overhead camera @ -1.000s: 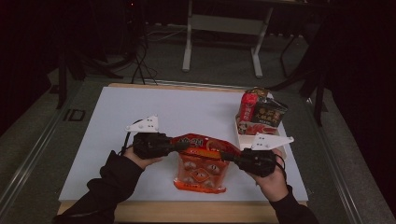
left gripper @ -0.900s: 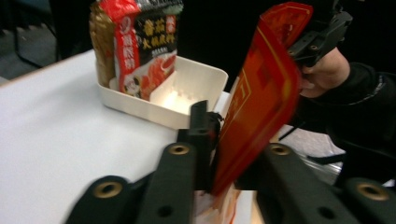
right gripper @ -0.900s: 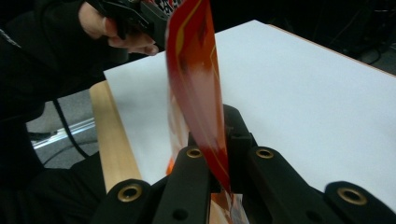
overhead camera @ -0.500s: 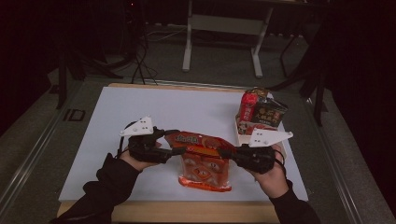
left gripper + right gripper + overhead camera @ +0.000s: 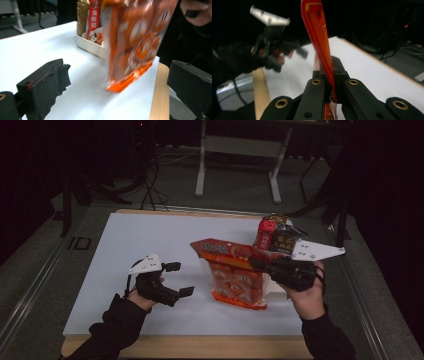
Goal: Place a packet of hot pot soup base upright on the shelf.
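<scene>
The orange snack bag is pinched by the right gripper near the bench's right edge. The left gripper, just opened, is spread wide with nothing inside.

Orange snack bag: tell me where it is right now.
In the high view the orange snack bag hangs right of centre, its top edge clamped in the right gripper, just in front of the white tray of packets.

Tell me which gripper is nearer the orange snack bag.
Right. The right gripper is clamped on the orange snack bag at its top edge, holding it up. The left gripper has just opened and sits apart, off the bag's left side, nothing between its jaws.
</scene>
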Tool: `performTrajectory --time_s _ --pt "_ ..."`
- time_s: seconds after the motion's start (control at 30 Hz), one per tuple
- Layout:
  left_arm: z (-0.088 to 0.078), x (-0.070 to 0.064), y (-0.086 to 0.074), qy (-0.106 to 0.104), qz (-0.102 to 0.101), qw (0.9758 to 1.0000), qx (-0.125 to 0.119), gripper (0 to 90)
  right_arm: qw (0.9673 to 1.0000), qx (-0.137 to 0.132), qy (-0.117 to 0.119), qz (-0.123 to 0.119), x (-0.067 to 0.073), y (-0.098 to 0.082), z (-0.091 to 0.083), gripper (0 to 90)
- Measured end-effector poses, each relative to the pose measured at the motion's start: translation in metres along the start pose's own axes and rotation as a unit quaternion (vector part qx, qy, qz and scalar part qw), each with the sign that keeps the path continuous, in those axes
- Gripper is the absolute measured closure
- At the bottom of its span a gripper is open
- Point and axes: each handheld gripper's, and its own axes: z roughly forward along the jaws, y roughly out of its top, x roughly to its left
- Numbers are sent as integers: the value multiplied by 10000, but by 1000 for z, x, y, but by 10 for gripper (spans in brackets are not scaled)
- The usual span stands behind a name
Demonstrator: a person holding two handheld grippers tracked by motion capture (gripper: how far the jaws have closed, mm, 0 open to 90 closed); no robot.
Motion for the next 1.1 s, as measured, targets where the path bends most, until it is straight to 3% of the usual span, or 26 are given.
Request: performTrajectory --time_s 0.23,0.4,0.53,0.83,1.1 --pt "-2 0 -18 32 -136 9998 138 22 9990 -289 -343 55 -17 18 -27 900" --pt "-3 -8 -30 44 -15 9995 301 22 9966 -379 -722 75 -32 26 -44 900" --pt "-4 -10 -41 -3 -71 9992 395 22 9946 -409 -952 116 -45 26 -55 900" --pt "-2 -10 -57 -45 -278 9986 447 22 9904 -276 -1329 275 -70 13 -63 900" --pt "3 -9 -62 -38 -276 9984 489 22 9879 -198 -1445 536 -85 -10 -59 900"
